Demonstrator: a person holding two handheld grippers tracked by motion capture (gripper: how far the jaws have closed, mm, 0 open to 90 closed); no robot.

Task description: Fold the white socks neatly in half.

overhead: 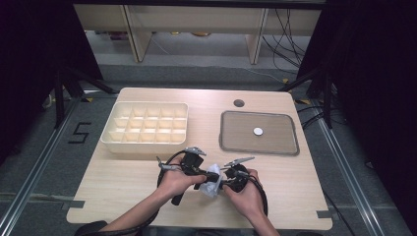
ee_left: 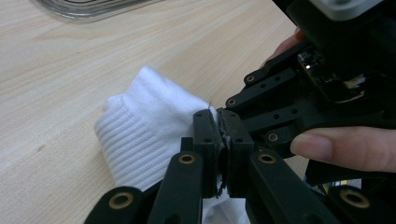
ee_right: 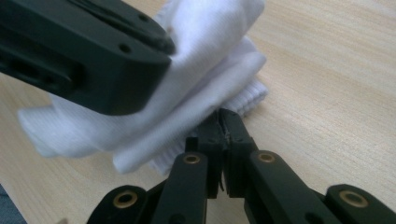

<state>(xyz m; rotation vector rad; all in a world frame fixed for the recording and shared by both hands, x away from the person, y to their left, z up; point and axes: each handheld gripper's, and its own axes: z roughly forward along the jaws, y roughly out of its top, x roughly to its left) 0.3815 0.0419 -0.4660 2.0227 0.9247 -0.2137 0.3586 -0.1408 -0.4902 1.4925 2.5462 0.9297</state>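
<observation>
The left gripper (ee_left: 219, 140) has its jaws pressed together on a thin edge of the white sock (ee_left: 144, 126), with fabric pinched between the pads. The right gripper (ee_right: 223, 140) is also clamped tight on the sock (ee_right: 187, 93); a sliver of cloth seems caught at its tips, beside the ribbed cuff. In the high view the 2 grippers, left (overhead: 200, 173) and right (overhead: 227, 178), meet over the near middle of the table (overhead: 123, 196), with the sock (overhead: 212, 181) bunched between them and touching the wood.

Both holds look shallow, so the main risk, as I judge it, is slipping: pulling apart could tug the cloth out of 1 pad, leaving the sock dangling or dropped. The jaws also sit very close and could knock together. The divided box (overhead: 147, 123) at 11 o'clock and the tray (overhead: 231, 140) with its small disc (overhead: 258, 131) at 1 o'clock stand well apart.
</observation>
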